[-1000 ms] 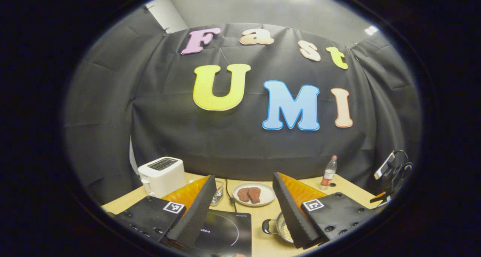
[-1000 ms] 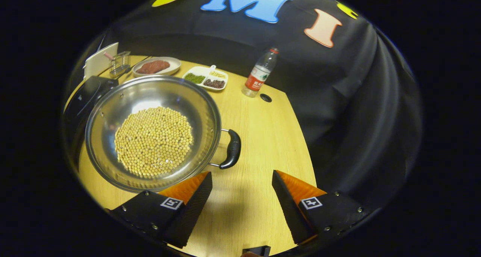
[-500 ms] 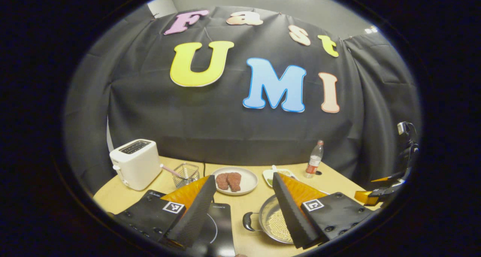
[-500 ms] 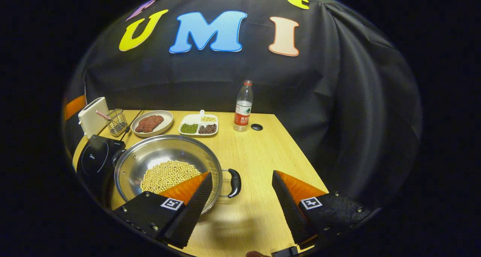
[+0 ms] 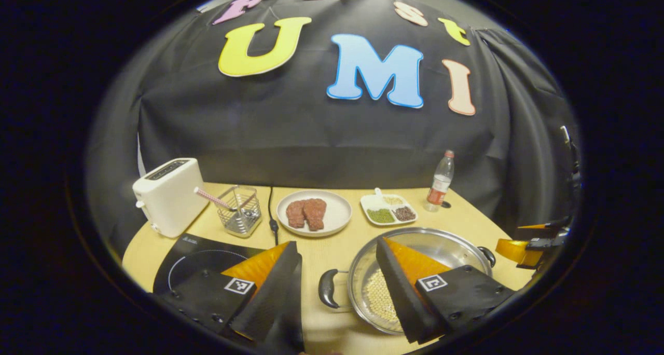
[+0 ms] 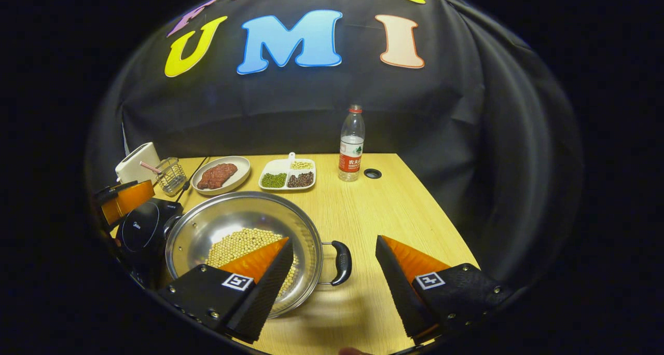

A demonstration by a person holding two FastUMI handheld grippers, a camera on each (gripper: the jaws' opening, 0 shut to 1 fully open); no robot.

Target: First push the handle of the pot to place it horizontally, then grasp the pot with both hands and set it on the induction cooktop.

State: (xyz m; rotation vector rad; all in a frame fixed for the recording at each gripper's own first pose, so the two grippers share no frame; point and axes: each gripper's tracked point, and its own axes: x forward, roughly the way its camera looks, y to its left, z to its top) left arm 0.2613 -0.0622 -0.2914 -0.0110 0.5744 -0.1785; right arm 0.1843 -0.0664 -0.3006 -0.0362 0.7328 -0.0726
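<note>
On the wooden table (image 6: 394, 209), the pot (image 6: 244, 241) sits handles sideways; both tools (image 5: 337, 287) (image 6: 334, 282) gape empty.

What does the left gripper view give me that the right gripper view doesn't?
Left gripper view's extras: the right tongs seen from outside, at its right edge, and the pot's left handle straight ahead. Right gripper view's extras: the left tongs beside the cooktop, and the right handle up close. Shared: pot with beans, plate, tray, bottle, toaster, basket.
</note>
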